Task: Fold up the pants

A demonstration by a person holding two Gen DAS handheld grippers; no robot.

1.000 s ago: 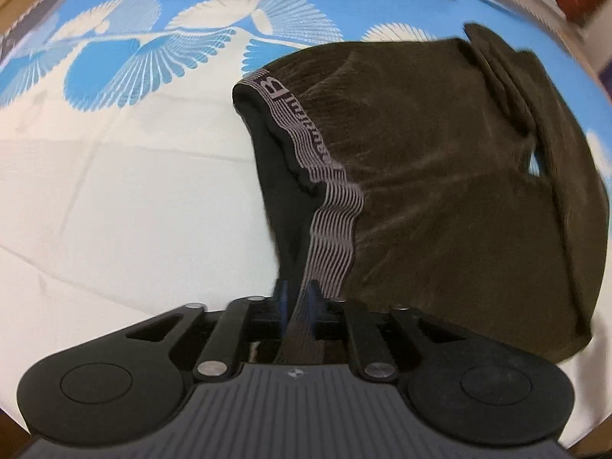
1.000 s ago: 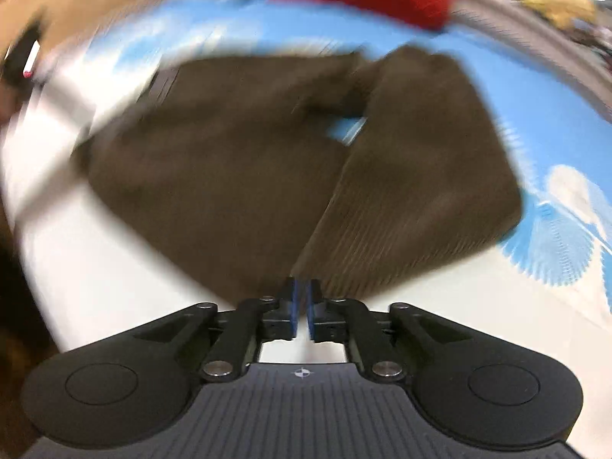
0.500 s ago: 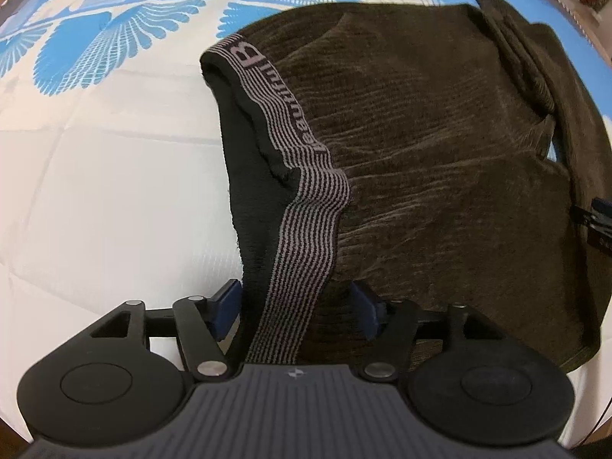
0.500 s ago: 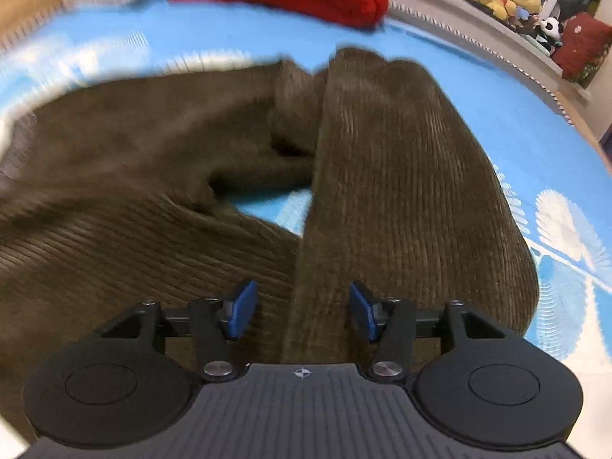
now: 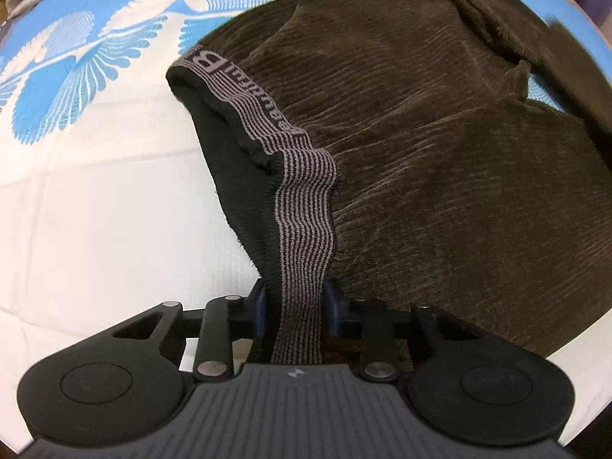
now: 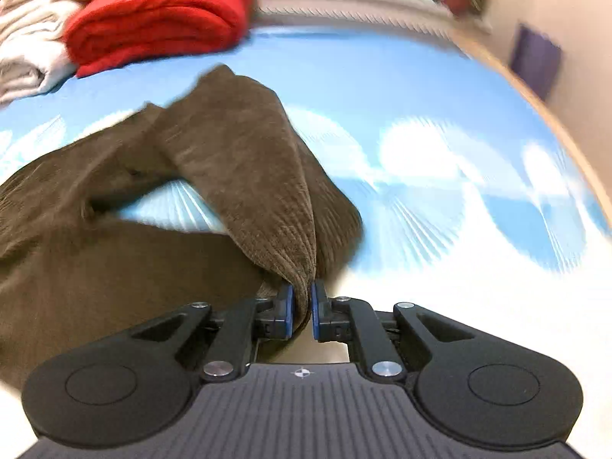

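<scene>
Dark brown corduroy pants (image 5: pixel 440 172) lie spread on a blue and white bed cover (image 5: pixel 95 210). Their grey striped waistband (image 5: pixel 302 229) rises from the cloth into my left gripper (image 5: pixel 295 306). Its jaws are closing, and the blue pads press the band and its black lining from both sides. In the right wrist view one pants leg (image 6: pixel 248 176) is lifted into a ridge. The edge of that leg is pinched in my right gripper (image 6: pixel 302 306), whose jaws are closing to a narrow gap. The rest of the pants lies to the left of it.
A folded red cloth (image 6: pixel 153 15) and pale folded clothes (image 6: pixel 26 49) sit at the far edge of the bed cover (image 6: pixel 440 153). A wooden rim (image 6: pixel 554 122) runs along the right side, with a purple object (image 6: pixel 535 61) on the wall beyond.
Both grippers opened wide half a second ago and have since closed on the fabric. The left one sank onto the waistband. The right one swung across to the leg's edge and gathered it up.
</scene>
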